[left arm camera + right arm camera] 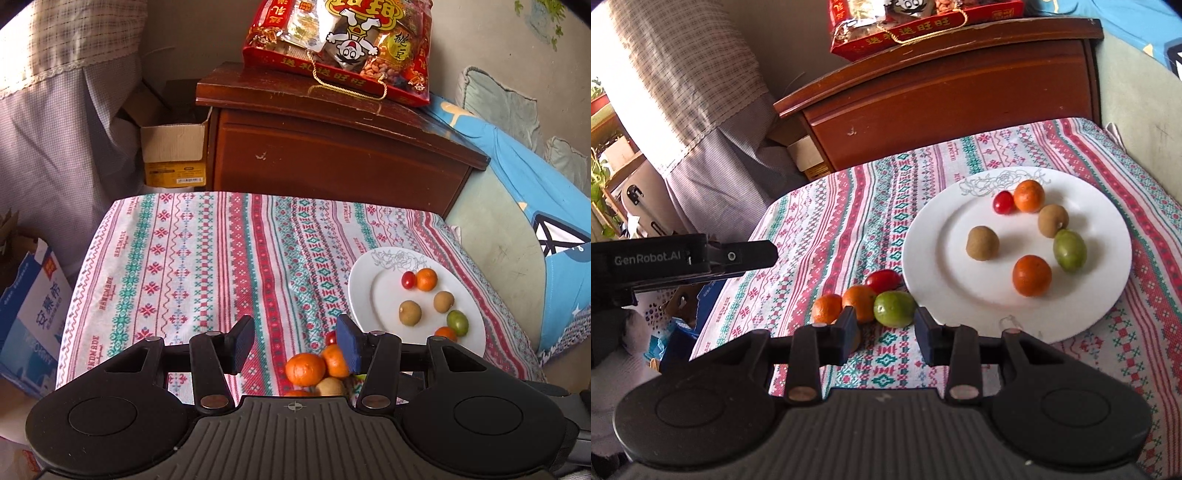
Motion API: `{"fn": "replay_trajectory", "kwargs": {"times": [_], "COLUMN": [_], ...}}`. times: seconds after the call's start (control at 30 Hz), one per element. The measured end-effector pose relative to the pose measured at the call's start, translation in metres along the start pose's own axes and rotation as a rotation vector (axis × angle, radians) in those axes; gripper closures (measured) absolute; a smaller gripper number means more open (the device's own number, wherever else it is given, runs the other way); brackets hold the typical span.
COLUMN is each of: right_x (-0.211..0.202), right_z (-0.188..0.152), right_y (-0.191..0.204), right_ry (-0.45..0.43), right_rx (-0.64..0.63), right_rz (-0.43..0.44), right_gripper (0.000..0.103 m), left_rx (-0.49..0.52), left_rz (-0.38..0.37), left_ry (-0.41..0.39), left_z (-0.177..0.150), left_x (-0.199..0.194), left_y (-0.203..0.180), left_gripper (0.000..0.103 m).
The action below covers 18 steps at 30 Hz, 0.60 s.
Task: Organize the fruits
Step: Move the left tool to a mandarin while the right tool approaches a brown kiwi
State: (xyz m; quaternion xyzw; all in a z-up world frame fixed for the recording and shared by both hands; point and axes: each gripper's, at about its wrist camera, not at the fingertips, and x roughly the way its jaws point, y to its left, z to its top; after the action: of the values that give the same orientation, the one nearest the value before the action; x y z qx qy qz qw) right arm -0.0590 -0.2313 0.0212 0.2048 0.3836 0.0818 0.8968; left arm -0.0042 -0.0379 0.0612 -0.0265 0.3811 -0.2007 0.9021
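Loose fruit pile lower centre on tabletop (820, 206), just left of plate (931, 258). Green fruit (894, 308) nearest right claw (885, 332): light, smooth, rolls, bruises; take across middle, gentle squeeze. Right claw apart, empty. Left claw (295, 345) apart, empty, over mandarins (306, 369).

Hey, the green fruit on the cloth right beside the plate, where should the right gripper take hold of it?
Grip the green fruit across its rounded middle, coming down from above. An orange touches its left side and the plate rim sits close on the right, so set the fingers front and back where it looks freer.
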Motion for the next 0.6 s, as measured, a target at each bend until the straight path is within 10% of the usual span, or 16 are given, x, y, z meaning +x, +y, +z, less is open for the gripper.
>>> {"fn": "replay_trajectory", "kwargs": {"times": [0.6], "right_x": [0.026], "right_z": [-0.018], "right_y": [0.016], "right_ry": [0.062], "right_rx": [-0.036], "right_rz": [0.006], "right_gripper": [0.066], "left_rx": [0.002], "left_rz": [0.054], "left_ry": [0.096], "left_z": [-0.03], "left_x": [0.007], "left_y": [0.027], "left_gripper": [0.055]}}
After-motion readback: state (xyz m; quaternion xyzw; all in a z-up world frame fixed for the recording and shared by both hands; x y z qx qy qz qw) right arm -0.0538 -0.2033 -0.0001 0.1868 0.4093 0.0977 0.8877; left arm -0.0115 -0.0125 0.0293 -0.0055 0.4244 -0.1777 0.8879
